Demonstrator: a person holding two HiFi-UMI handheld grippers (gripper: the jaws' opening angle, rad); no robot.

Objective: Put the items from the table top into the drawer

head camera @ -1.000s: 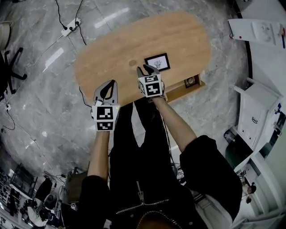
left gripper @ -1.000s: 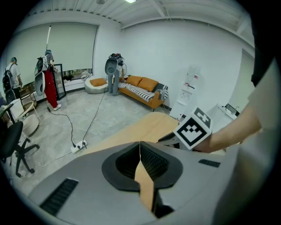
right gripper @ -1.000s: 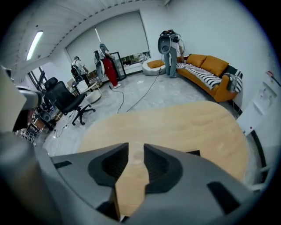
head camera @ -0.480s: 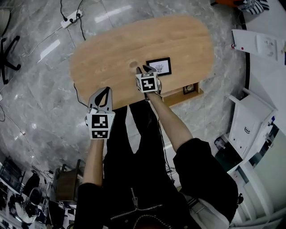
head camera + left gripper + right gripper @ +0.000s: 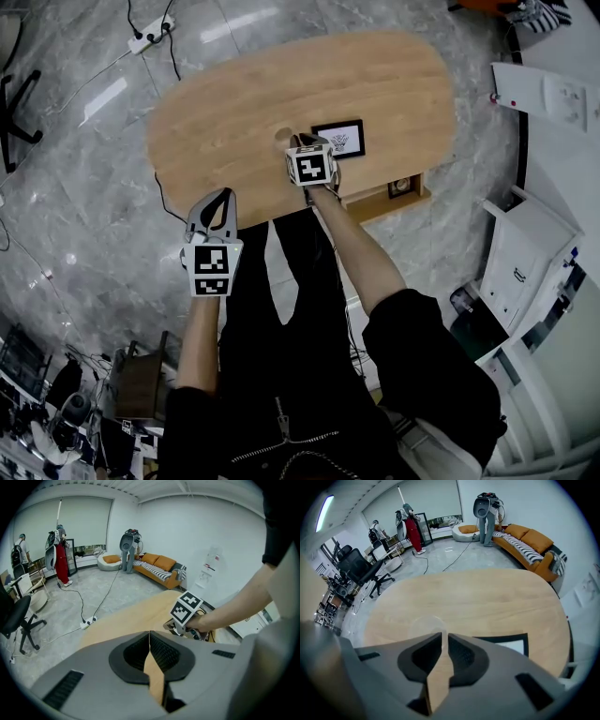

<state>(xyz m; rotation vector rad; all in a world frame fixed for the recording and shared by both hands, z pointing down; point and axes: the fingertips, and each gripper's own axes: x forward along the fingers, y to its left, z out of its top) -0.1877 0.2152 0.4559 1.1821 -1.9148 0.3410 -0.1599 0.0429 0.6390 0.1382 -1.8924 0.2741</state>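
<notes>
A black-framed picture [image 5: 339,138] lies on the oval wooden table [image 5: 234,103]; the right gripper view shows it at right [image 5: 511,644]. A clear round thing [image 5: 280,137] [image 5: 423,623] rests just left of it. My right gripper [image 5: 300,142] [image 5: 444,634] points steeply down at that thing's right rim. Its jaws have just been closing, and the rim sits in the narrow slit left between them. My left gripper [image 5: 217,201] [image 5: 149,633] is shut and empty, held off the table's near left edge over the floor.
An open drawer [image 5: 417,195] juts from the table's near right edge with a small round item [image 5: 401,186] inside. A power strip and cable [image 5: 148,37] lie on the floor beyond the table. White cabinets [image 5: 525,234] stand at right.
My right gripper has sunk onto the table beside the picture and its jaws have narrowed from wide apart. The left gripper has dropped a little near the table's edge.
</notes>
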